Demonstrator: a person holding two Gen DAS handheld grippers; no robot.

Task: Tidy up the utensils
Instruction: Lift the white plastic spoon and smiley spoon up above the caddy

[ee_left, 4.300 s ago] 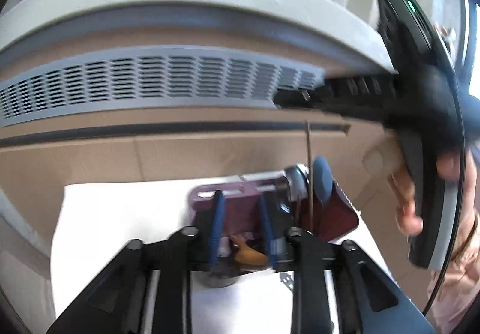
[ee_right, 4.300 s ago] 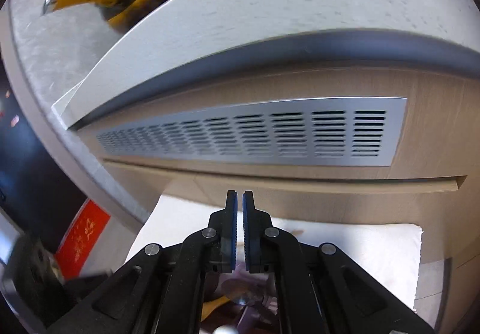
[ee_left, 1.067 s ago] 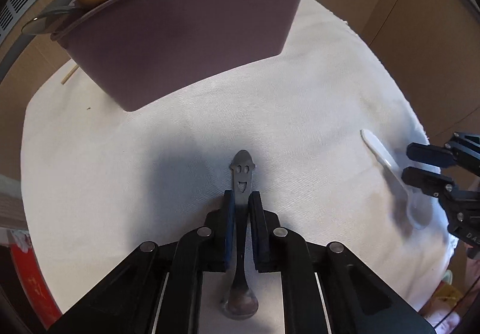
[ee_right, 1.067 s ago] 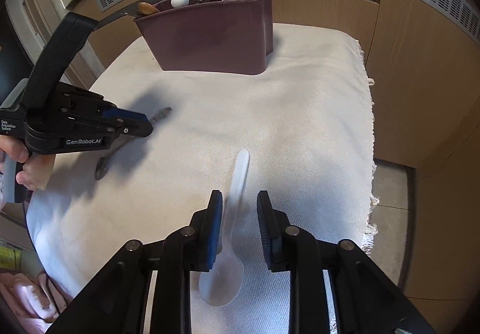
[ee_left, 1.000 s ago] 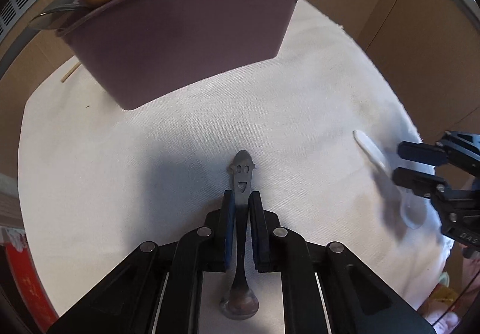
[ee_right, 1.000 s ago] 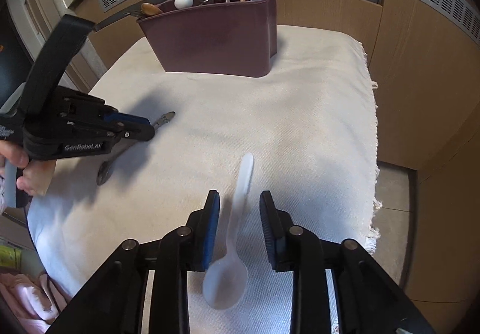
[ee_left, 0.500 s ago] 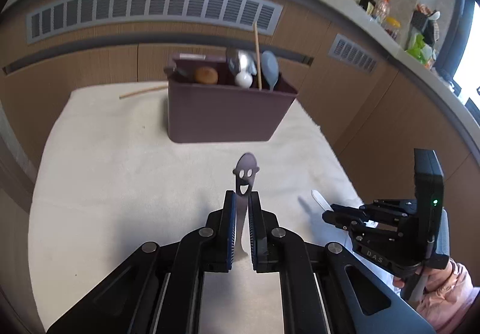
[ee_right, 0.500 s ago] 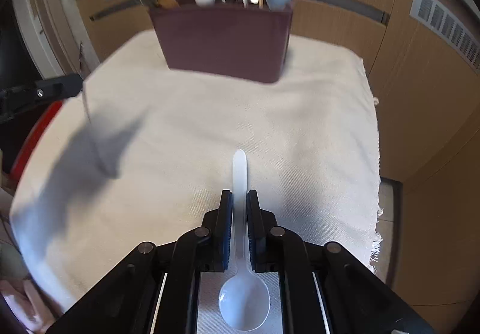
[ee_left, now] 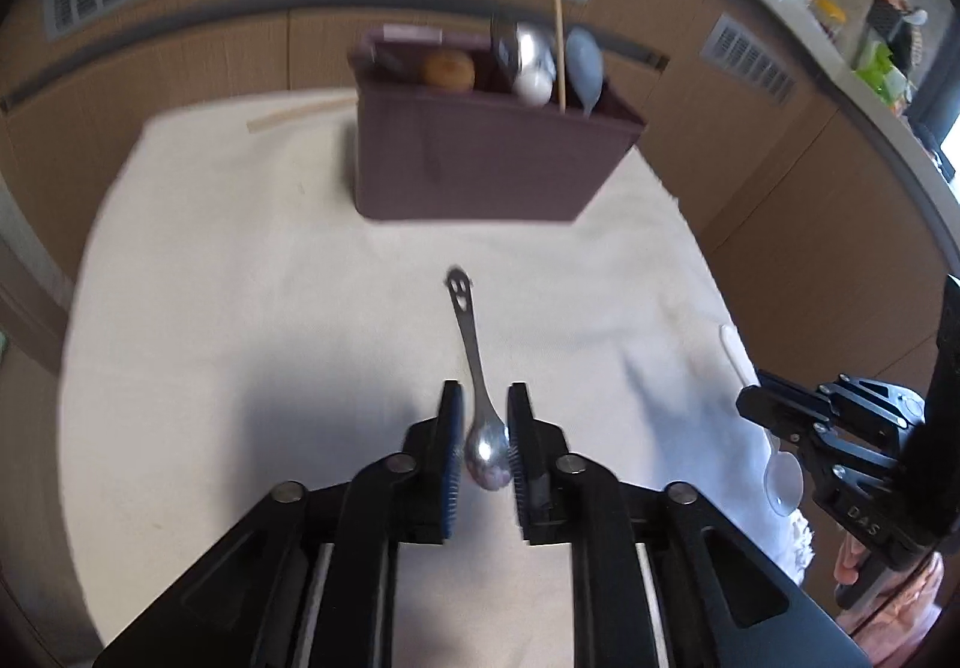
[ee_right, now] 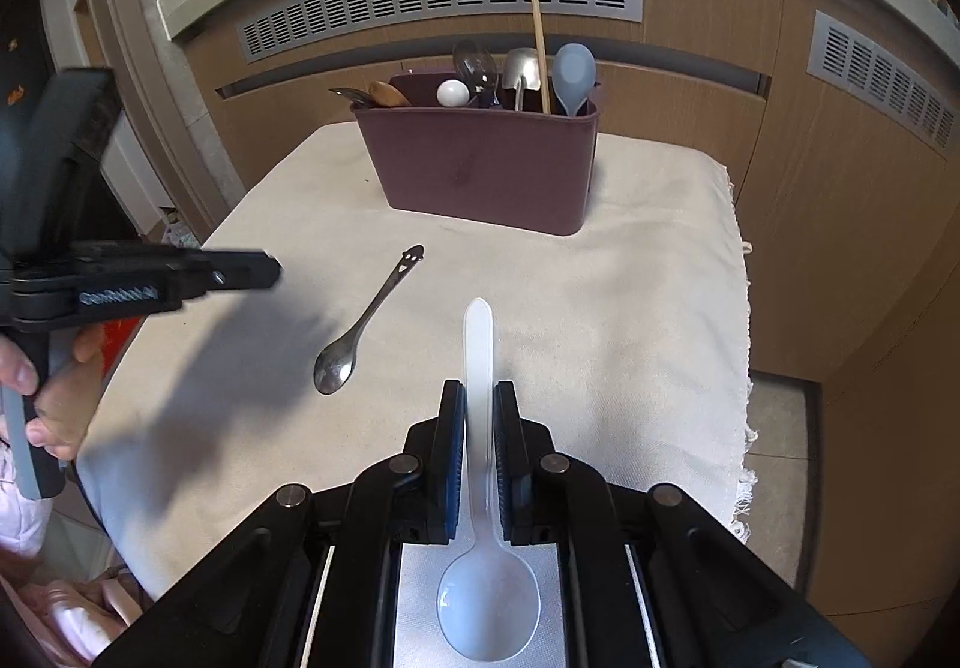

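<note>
A metal spoon with a smiley-face handle (ee_left: 471, 350) lies flat on the white cloth, also in the right wrist view (ee_right: 369, 317). My left gripper (ee_left: 485, 425) is open above it, jaws apart on either side of its bowl, not holding it. My right gripper (ee_right: 479, 419) is shut on a white plastic spoon (ee_right: 480, 368), handle pointing forward, held above the cloth. A maroon utensil caddy (ee_right: 486, 170) stands at the far side with several spoons and a chopstick in it; it also shows in the left wrist view (ee_left: 486, 158).
The white cloth (ee_right: 630, 308) covers a small table with wooden cabinet fronts and grey vents behind it. A loose wooden chopstick (ee_left: 300, 113) lies on the cloth left of the caddy. The cloth's fringed edge drops off at the right (ee_right: 744, 368).
My left gripper has opened and the metal spoon it held up now lies on the cloth. My right gripper stays shut on the white plastic spoon and has lifted it.
</note>
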